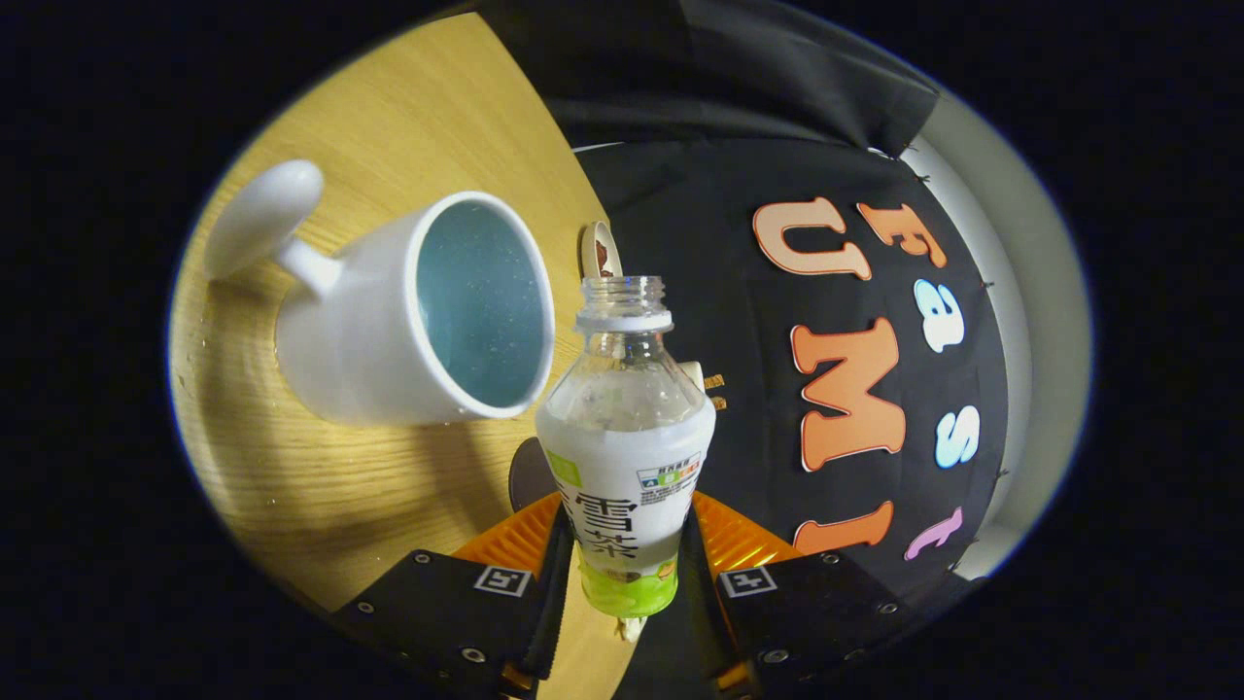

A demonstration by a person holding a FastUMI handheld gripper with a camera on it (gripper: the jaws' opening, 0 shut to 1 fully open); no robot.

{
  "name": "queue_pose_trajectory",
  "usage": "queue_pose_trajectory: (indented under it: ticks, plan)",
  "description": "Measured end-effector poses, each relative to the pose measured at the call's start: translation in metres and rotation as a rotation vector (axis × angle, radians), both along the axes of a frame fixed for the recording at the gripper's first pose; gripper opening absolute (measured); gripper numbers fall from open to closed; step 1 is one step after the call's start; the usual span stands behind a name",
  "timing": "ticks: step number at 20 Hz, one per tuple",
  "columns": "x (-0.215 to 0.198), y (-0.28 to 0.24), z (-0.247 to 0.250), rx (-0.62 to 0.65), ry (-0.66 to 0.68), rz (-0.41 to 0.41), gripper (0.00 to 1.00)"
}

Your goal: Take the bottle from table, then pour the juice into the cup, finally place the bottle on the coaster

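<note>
My gripper (627, 574) is shut on the lower body of a clear plastic bottle (627, 437) with a white and green label. The bottle has no cap, and its open mouth (623, 290) lies close beside the rim of the cup. The white cup (389, 311), blue inside and with a thick handle (262, 228), stands on the wooden table (321, 506). My view is rolled, so the bottle lies roughly level with the tabletop. The clear upper part of the bottle looks empty. A small round brown-and-pale disc (600, 250) sits beyond the bottle's mouth at the table's edge.
A dark round shape (528, 476) lies on the table, partly hidden behind the bottle's body. The black booth cloth (739, 321) hangs past the table's edge. Small droplets speckle the wood near the cup.
</note>
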State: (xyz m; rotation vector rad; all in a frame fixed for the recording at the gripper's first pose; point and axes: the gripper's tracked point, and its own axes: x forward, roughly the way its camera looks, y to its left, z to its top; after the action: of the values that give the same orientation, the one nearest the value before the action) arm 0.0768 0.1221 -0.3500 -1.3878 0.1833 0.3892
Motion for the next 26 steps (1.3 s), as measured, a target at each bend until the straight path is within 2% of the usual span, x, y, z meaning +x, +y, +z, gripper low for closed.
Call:
queue_pose_trajectory:
  ticks: [3,7,13,19,26]
  plan:
    - [0.011,0.002,-0.002,0.182,0.069,-0.068,0.56]
    - [0.034,0.009,0.026,0.451,0.054,-0.122,0.56]
    - [0.068,0.010,0.033,0.796,0.145,-0.208,0.56]
    - [0.096,0.003,0.001,0.947,0.222,-0.304,0.56]
    - [0.095,-0.001,-0.022,1.015,0.302,-0.395,0.56]
